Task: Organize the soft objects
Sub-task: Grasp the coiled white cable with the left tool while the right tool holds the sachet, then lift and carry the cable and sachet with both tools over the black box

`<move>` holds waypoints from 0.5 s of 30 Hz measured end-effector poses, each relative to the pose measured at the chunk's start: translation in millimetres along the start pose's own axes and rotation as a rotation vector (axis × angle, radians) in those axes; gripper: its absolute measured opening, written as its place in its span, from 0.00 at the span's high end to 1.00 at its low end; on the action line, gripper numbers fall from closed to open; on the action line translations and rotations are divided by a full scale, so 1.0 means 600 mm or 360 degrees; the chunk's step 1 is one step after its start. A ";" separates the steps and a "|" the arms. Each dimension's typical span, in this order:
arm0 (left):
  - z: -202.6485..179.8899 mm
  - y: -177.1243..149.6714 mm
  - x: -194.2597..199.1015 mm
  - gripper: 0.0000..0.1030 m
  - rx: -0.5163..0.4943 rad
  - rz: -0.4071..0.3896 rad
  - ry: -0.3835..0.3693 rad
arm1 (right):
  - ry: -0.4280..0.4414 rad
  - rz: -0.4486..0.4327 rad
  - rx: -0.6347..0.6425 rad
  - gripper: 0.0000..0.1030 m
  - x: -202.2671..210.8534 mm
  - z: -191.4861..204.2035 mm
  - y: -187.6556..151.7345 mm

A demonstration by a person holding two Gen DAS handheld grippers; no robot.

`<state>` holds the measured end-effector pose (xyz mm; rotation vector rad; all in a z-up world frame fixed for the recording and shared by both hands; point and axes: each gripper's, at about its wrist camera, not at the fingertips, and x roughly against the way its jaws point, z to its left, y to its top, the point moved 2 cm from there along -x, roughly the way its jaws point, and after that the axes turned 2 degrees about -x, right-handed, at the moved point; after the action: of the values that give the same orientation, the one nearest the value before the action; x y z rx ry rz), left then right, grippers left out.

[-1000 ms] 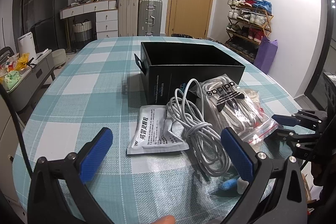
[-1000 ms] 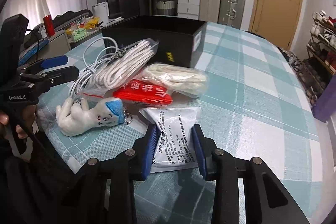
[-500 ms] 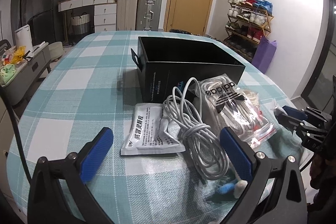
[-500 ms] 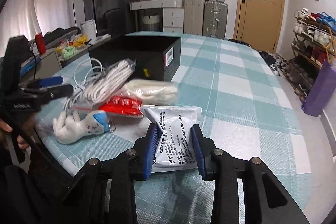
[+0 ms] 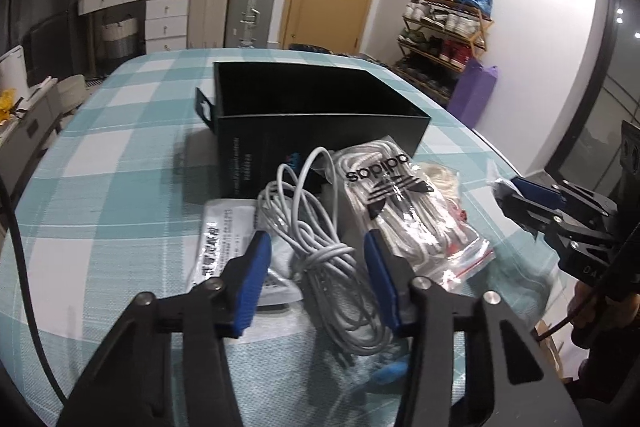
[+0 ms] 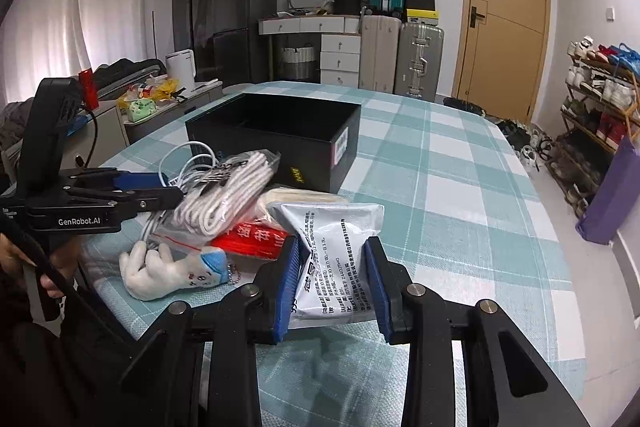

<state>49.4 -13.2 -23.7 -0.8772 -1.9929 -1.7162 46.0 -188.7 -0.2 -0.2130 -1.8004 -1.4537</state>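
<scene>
Two grippers are at work over a heap of soft items lying on the checked tablecloth [image 6: 460, 163] in front of an open black box [image 6: 276, 131], which sits at centre frame in both views. The right gripper [image 6: 331, 283] is clamped on a silver foil pouch [image 6: 334, 247]: both blue pads press its sides and the pouch bulges above them, in the lower centre of the right wrist view. It appears lifted clear of the cloth, though its underside is hidden. The left gripper [image 5: 318, 277] has its jaws partly apart, straddling a coiled grey cable [image 5: 320, 239] at lower centre of the left wrist view; the pads stand either side of the bundle without visibly squeezing it. A second foil pouch [image 5: 224, 227] lies flat just left of the cable, and a clear bag of white laces [image 5: 404, 215] lies just right of it. Beyond these, seen from the right wrist, are a red packet [image 6: 252, 239] and a small plush toy [image 6: 172, 271] at lower left.

The step in hand looks like carrying the gripped pouch to the box while the left claw lines up on the cable. Next, the right should travel forward and up over the box rim before releasing; the left needs to close on the cable's bunched middle, since loose loops could trail and snag the laces bag.
</scene>
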 end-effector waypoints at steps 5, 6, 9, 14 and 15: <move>-0.004 0.000 -0.014 0.55 -0.0005 0.0090 -0.0049 | 0.0010 -0.0008 0.0018 0.68 0.001 0.009 0.004; -0.005 0.000 -0.016 0.55 -0.0003 0.0093 -0.0055 | 0.0014 -0.0009 0.0021 0.68 0.000 0.010 0.005; -0.008 -0.002 -0.016 0.61 -0.0009 0.0099 -0.0067 | 0.0022 -0.0013 0.0032 0.68 0.000 0.013 0.007; -0.004 0.000 -0.011 0.68 0.0004 0.0075 -0.0051 | 0.0030 -0.0031 0.0037 0.68 0.003 0.017 0.010; -0.003 -0.001 -0.011 0.68 0.0007 0.0073 -0.0050 | 0.0031 -0.0038 0.0038 0.68 0.004 0.018 0.011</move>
<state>53.9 -16.1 -28.0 -0.9465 -1.9801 -1.6825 42.7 -177.9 6.0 -0.1653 -1.8091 -1.4455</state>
